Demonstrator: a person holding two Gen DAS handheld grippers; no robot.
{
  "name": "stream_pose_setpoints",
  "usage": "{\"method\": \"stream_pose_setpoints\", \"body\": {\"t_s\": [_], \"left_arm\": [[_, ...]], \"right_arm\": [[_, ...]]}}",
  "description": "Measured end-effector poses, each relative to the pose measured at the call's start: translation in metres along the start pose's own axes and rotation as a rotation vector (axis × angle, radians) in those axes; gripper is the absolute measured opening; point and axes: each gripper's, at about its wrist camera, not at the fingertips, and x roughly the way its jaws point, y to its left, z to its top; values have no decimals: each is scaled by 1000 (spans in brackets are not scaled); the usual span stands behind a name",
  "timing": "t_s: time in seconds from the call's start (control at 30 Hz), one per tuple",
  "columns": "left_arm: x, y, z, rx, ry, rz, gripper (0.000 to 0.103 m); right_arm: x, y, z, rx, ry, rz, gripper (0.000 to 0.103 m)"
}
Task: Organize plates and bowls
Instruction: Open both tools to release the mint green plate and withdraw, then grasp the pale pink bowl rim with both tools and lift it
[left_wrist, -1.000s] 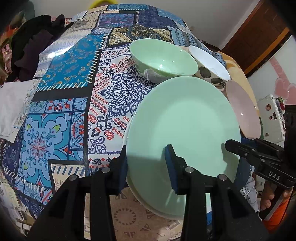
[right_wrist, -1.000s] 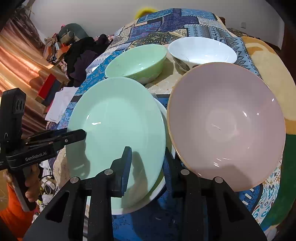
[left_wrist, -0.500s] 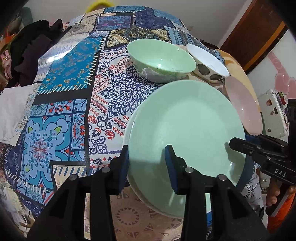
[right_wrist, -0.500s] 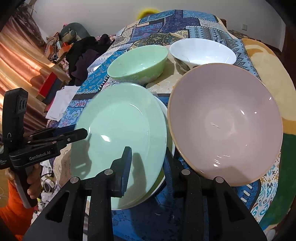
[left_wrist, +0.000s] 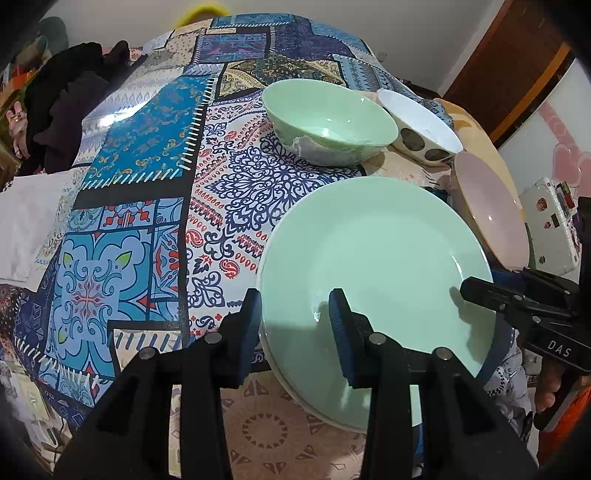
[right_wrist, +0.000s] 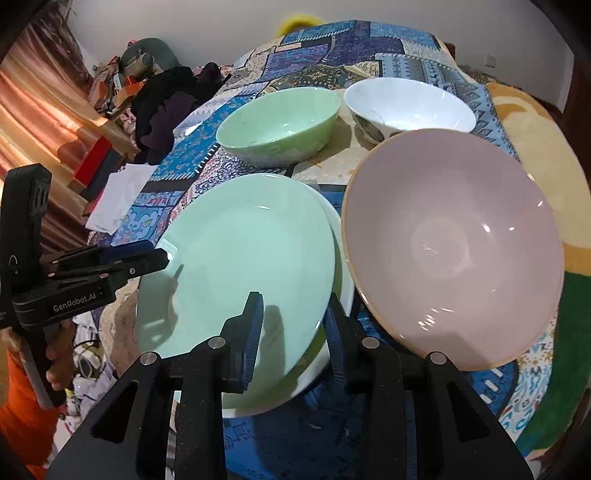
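The green plate (right_wrist: 243, 266) lies on a white plate (right_wrist: 338, 258) near the bed's front edge — stacked, by my judgement. Both the left gripper (left_wrist: 293, 317) and right gripper (right_wrist: 291, 321) straddle its rim, fingers apart, gripping nothing. The green bowl (right_wrist: 280, 125), white bowl (right_wrist: 410, 103) and pink bowl (right_wrist: 454, 243) remain unstacked.

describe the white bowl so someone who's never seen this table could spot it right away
On the patchwork tablecloth, look to the far side, past the green plate and the pink bowl. Two bowls sit side by side there: the green bowl and, to its right, the white bowl. It alone is white inside with dark spots on its outer wall.
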Motion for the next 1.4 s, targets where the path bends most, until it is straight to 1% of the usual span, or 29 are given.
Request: {"method": "stream_pose_setpoints", "body": {"t_s": [0.2,0.3,0.5,0.57,0.63,0.67,0.7,0.73,0.77,0.8,0.83,0.9,1.03,1.13,1.4], "left_arm": [[-1,6,-2,-23,17,7,38],[-8,9,-3,-29,3,14,38],[-34,0,4,-12,-56,10,38],[-44,-8,8,4,-79,0,38],[-53,-18,14,21,-104,-8,39],[-57,-23,17,30,-114,-14,41],[-60,-28,20,40,-127,-20,45],[-64,-35,23,51,-145,-23,52],[-67,-40,26,60,-161,-24,56],[-69,-46,29,71,-178,-24,62],[-71,-53,33,84,-195,-22,65],[-71,-64,39,105,-209,-21,66],[-62,-84,53,119,-201,-46,74],[-48,-96,62,127,-178,-60,76],[4,-125,81,154,-78,-88,76]], "right_arm": [[-14,-2,-3,-23,-23,-29,32],[-24,-4,-5,-26,-43,-31,32],[-48,-11,-2,-9,-115,-38,32],[-56,-13,0,-6,-144,-53,34],[-67,-20,2,3,-184,-76,39],[-71,-22,2,7,-197,-83,40],[-76,-26,3,14,-213,-92,43],[-80,-30,4,22,-227,-98,45],[-84,-34,5,31,-241,-108,46],[-87,-38,5,41,-254,-121,48],[-91,-43,6,50,-267,-134,50],[-96,-52,6,69,-286,-153,54],[-100,-71,6,108,-294,-175,54],[-98,-84,6,134,-287,-195,54],[-80,-110,3,189,-246,-213,54]]}}
